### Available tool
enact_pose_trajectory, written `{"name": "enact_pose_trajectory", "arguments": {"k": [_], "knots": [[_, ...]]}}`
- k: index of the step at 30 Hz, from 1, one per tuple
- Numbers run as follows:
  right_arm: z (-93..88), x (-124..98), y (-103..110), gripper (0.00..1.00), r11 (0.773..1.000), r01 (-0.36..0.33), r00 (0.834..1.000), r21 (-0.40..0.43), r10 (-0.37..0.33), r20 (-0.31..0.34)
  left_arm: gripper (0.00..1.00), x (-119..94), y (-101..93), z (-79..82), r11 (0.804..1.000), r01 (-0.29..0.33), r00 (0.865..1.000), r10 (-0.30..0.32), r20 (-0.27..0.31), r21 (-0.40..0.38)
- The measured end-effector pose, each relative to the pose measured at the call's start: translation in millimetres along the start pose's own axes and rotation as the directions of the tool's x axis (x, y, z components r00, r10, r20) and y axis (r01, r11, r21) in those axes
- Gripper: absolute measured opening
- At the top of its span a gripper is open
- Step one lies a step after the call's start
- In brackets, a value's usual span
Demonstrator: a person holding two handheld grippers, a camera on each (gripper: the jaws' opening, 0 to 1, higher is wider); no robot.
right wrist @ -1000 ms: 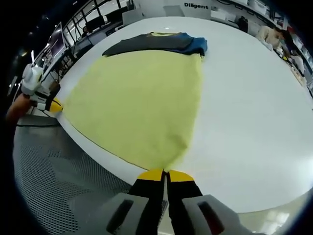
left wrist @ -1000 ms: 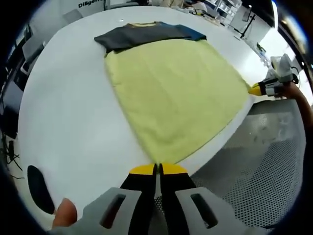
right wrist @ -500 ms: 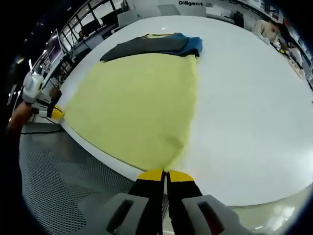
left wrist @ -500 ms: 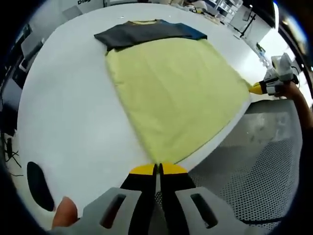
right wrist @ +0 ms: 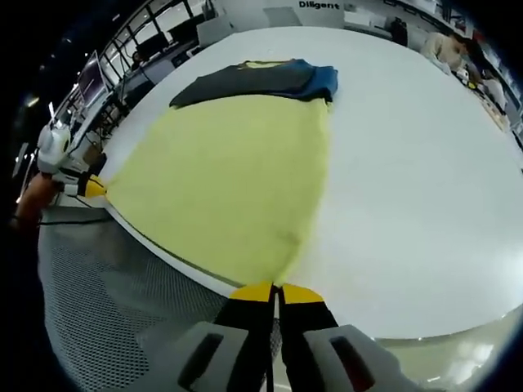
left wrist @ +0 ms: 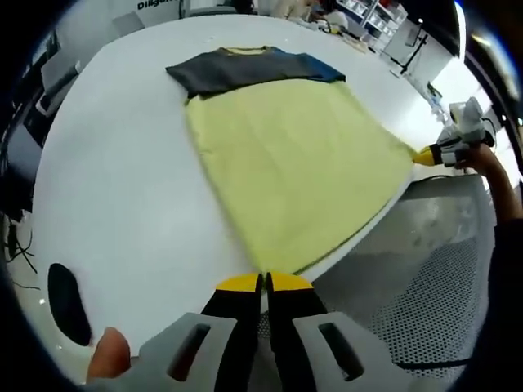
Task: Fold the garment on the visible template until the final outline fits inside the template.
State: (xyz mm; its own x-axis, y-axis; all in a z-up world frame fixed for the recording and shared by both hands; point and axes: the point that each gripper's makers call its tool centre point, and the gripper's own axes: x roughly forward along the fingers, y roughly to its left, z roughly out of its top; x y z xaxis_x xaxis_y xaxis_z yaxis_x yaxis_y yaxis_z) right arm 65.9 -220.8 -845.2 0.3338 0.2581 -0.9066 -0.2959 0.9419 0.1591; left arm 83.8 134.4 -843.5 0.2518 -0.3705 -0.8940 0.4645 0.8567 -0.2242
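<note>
The yellow T-shirt (left wrist: 298, 167) is spread on the white table (left wrist: 106, 204), stretching toward frame top. One hem corner each is clamped by the left gripper (left wrist: 262, 282) and right gripper (right wrist: 276, 292).

Garment (left wrist: 294, 171) matt soft cloth; table (left wrist: 114, 204) smooth, perhaps slightly glossy.

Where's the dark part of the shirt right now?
The shirt's dark part lies at the far end of the white table, beyond the yellow body, in both gripper views.
</note>
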Motion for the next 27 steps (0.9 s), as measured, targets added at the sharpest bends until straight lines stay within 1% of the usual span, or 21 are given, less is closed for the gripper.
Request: {"name": "enact_pose_trajectory", "arguments": {"k": [7,8,13,15,17,18,20,22,24,25,27], "knots": [[16.0,-14,-1,0.00,1.000,0.010,0.999,0.014,-0.010,0.044,0.00,-13,-2.4,16.9,1.000,-0.002,0.998,0.003,0.059,-0.016],[20.0,-18,-1,0.00,1.000,0.013,0.998,0.013,-0.013,0.057,0.00,-17,-3.8,23.7,1.000,0.005,0.996,-0.003,0.084,-0.027],[35.6,-28,-2,0.00,1.000,0.027,0.995,0.015,-0.028,0.097,0.00,-31,-5.9,44.0,0.999,0.007,0.987,-0.001,0.158,-0.037],[48.3,-34,-4,0.00,0.999,0.031,0.991,0.020,-0.033,0.128,0.00,-39,-6.9,57.2,0.999,0.017,0.980,-0.008,0.201,-0.046],[59.1,-38,-6,0.00,0.999,0.030,0.988,0.029,-0.034,0.149,0.00,-43,-6.2,65.6,0.999,0.019,0.975,-0.008,0.223,-0.047],[64.4,-40,-7,0.00,0.999,0.034,0.986,0.030,-0.039,0.160,0.00,-46,-3.5,72.6,0.999,0.016,0.971,-0.006,0.239,-0.043],[73.1,-43,-9,0.00,0.999,0.040,0.984,0.029,-0.045,0.174,0.00,-48,-0.4,81.1,0.999,0.016,0.966,-0.004,0.258,-0.045],[86.8,-46,-11,0.00,0.998,0.045,0.980,0.033,-0.050,0.195,0.00,-51,4.3,95.7,0.998,0.022,0.957,-0.007,0.290,-0.050],[98.2,-48,-13,0.00,0.998,0.047,0.976,0.032,-0.052,0.212,0.00,-52,7.4,104.4,0.999,0.019,0.953,-0.003,0.302,-0.047],[102.6,-49,-14,0.00,0.998,0.049,0.975,0.032,-0.055,0.217,0.00,-54,9.7,111.9,0.999,0.016,0.948,-0.001,0.319,-0.043],[111.7,-50,-16,0.00,0.998,0.056,0.972,0.031,-0.061,0.228,0.00,-54,13.1,120.5,0.999,0.015,0.944,0.001,0.330,-0.044]]}}
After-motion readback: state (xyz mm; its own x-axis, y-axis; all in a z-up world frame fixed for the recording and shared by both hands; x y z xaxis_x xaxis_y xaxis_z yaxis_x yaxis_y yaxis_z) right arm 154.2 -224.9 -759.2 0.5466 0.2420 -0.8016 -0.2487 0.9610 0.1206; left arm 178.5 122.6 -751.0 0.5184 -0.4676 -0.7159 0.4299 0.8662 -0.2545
